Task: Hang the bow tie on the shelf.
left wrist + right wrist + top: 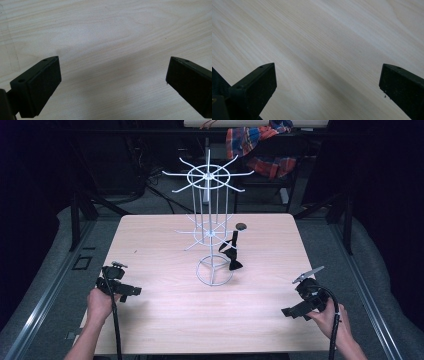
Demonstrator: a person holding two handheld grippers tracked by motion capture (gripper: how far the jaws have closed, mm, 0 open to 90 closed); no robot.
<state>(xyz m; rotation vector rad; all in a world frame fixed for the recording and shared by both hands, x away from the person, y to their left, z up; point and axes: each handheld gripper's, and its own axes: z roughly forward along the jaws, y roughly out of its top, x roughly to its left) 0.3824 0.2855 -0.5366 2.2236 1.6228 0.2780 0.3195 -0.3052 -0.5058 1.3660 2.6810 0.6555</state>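
Hands come in from the near edge of the desk (pixel 165 320). Each one holds a hand-held gripper. The left hand-held gripper (pixel 131 291) sits low near the left side, jaws wide apart, with bare wood between them. The right hand-held gripper (pixel 291 312) sits low near the right side, jaws wide apart too, nothing between them. Farther back, in the middle, stands a white wire rack (pixel 210 227). A black bow tie (pixel 231 256) hangs on its right side, well apart from both grippers. A plaid cloth (pixel 260 145) lies far behind.
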